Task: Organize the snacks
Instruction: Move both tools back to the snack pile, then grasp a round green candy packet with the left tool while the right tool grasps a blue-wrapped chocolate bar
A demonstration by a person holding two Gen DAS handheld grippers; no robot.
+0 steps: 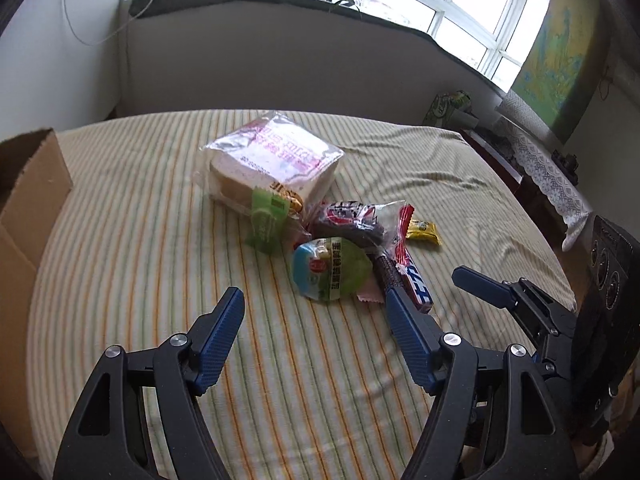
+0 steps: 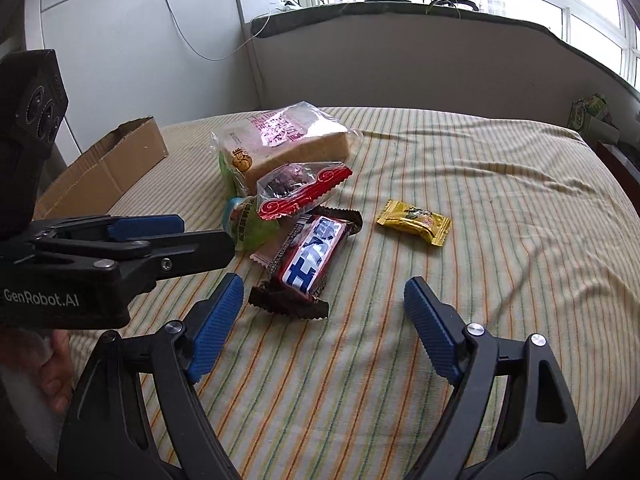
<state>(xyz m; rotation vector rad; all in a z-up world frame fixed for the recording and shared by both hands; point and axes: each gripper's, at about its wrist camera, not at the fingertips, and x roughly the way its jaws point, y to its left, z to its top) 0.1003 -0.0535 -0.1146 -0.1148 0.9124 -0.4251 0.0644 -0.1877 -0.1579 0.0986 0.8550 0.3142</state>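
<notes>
Both claws, left gripper [image 1: 314, 318] and right gripper [image 2: 322, 304], gape empty over bedspread [image 2: 480, 208]; cardboard box [image 2: 116, 164] at left edge, contents hidden.

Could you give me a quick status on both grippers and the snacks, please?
Left gripper open, empty. Right gripper open, empty, chocolate bar just ahead. Snack pile on striped sheet, cardboard box at left. Nothing blocking.
</notes>
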